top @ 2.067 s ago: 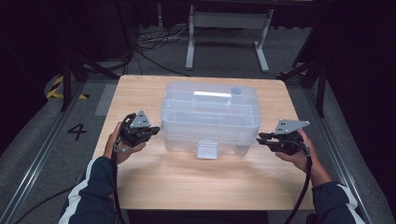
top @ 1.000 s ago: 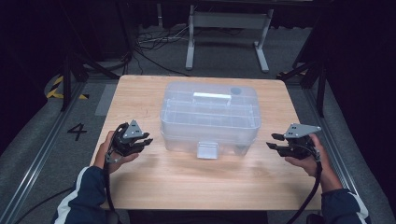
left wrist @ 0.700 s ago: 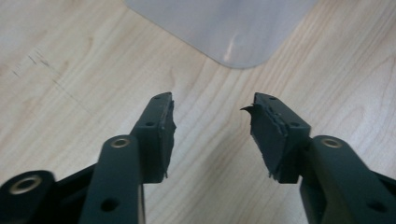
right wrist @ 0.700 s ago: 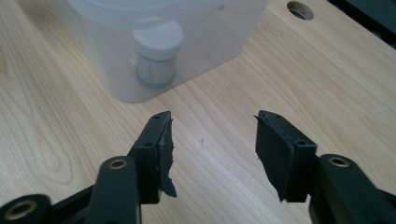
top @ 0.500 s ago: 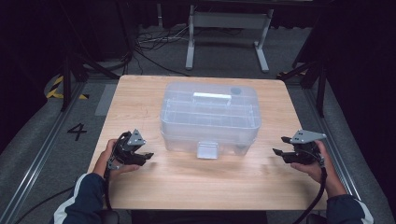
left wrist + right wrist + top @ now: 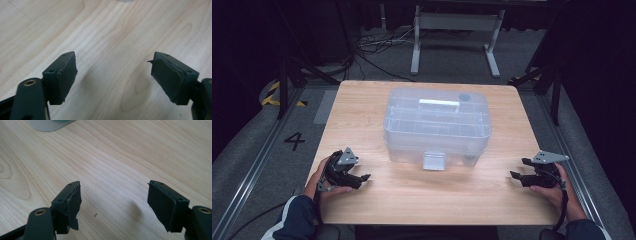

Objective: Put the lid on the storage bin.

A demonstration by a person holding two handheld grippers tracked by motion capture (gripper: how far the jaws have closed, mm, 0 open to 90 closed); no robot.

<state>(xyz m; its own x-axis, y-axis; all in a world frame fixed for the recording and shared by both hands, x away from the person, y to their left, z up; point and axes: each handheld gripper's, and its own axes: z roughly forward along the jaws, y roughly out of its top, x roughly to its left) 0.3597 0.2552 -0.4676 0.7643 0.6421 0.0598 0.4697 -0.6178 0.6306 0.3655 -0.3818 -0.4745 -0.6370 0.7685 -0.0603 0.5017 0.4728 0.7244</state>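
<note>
- With both hands drawn back to the near edge of the table (image 6: 362, 100), the clear plastic storage box (image 6: 436, 125) sits alone at the middle of the board, lid on, its white handle (image 6: 439, 103) lying flat across the top and its front latch (image 6: 434, 161) facing the person.
- Left tool (image 6: 364, 177) rests low at the near left corner, well apart from the box; its jaws have just been opening and now stand spread, with nothing but bare wood between them, as the left gripper view confirms (image 6: 113, 72).
- Right tool (image 6: 515, 175) sits near the right edge, likewise well clear of the box; its jaws too have just been opening and gape wide over bare grain in the right gripper view (image 6: 113, 202).
- Judging by the scene, the box has been let go and set down, and this reads as the end of a handling step: nothing is held on either side.
- Compared with two seconds ago, when each tool stood right against an end wall of the box, both have pulled outward and toward the person, sinking nearer the table, while the box has kept its place.
</note>
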